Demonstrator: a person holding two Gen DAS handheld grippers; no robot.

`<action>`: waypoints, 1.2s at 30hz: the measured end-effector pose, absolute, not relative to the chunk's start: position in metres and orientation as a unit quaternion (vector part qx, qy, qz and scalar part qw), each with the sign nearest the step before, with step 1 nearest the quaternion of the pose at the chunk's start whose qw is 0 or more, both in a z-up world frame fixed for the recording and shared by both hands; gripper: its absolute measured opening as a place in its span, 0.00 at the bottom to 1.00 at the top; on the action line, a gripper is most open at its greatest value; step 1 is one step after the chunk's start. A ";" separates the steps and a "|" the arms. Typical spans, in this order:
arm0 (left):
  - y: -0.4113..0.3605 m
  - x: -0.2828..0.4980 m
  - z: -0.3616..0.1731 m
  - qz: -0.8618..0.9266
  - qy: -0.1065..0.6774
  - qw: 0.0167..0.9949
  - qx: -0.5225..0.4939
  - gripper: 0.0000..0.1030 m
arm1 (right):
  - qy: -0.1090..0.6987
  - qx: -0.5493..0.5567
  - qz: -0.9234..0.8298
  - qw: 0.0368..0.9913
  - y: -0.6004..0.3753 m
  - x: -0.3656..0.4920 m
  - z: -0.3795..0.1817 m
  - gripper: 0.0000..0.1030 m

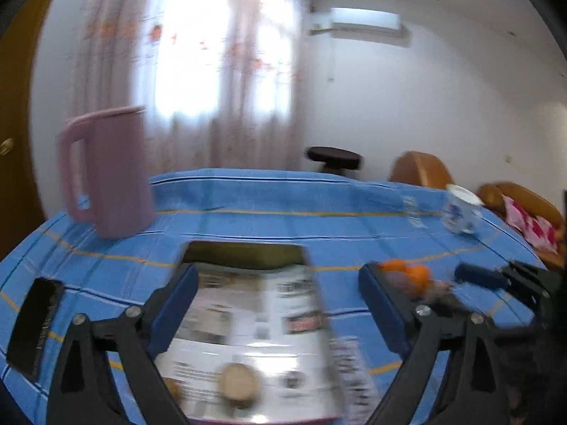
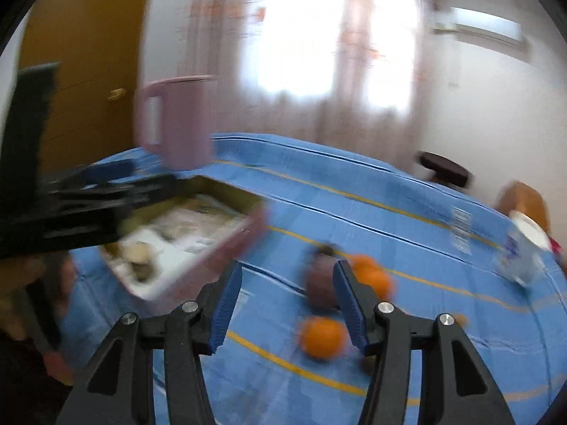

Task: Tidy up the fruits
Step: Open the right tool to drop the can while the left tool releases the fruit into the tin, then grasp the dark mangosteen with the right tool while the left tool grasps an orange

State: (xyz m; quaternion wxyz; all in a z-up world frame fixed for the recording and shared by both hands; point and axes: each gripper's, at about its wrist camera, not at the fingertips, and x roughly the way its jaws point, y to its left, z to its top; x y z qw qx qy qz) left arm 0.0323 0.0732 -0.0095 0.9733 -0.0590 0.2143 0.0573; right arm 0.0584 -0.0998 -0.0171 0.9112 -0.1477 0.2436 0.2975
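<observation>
Right gripper point(image 2: 287, 297), jaws spread and empty, hovers nearest the loose fruit: an orange point(image 2: 323, 337) lies just ahead, slightly right, with what seems a darker fruit point(image 2: 320, 283) beyond. Left gripper point(image 1: 280, 304), also agape and empty, hangs over the paper-lined box point(image 1: 248, 318), whose inside the right view only blurs.

The left wrist camera is looking forward and slightly down along its gripper's fingers, sitting close over the open cardboard box point(image 1: 248, 318) and facing the curtained window point(image 1: 219, 46). The right wrist camera is sitting further right, looking across the blue tablecloth point(image 2: 389, 205) toward the same window point(image 2: 319, 28), close above the oranges point(image 2: 322, 336). Both views are sharing the box point(image 2: 184, 241), the pink pitcher point(image 1: 106, 170) point(image 2: 177, 120), the white mug point(image 1: 460, 209) point(image 2: 521, 251) and the dark stool point(image 1: 335, 157) point(image 2: 444, 170).
</observation>
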 end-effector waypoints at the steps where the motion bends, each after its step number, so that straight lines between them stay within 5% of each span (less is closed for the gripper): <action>1: 0.058 0.035 -0.010 0.039 0.218 0.974 -0.053 0.92 | 0.249 -0.140 0.274 0.918 -0.116 0.063 -0.018 0.54; 21: -0.011 0.071 -0.042 -0.009 0.284 0.959 -0.024 0.94 | 0.388 -0.073 0.254 0.883 -0.154 0.115 -0.065 0.54; 25: -0.012 0.072 -0.043 -0.012 0.286 0.958 -0.024 0.94 | 0.406 -0.068 0.266 0.872 -0.153 0.121 -0.071 0.37; 36: -0.038 0.093 -0.054 -0.059 0.340 0.939 -0.001 0.76 | 0.339 -0.030 0.230 0.912 -0.177 0.104 -0.049 0.37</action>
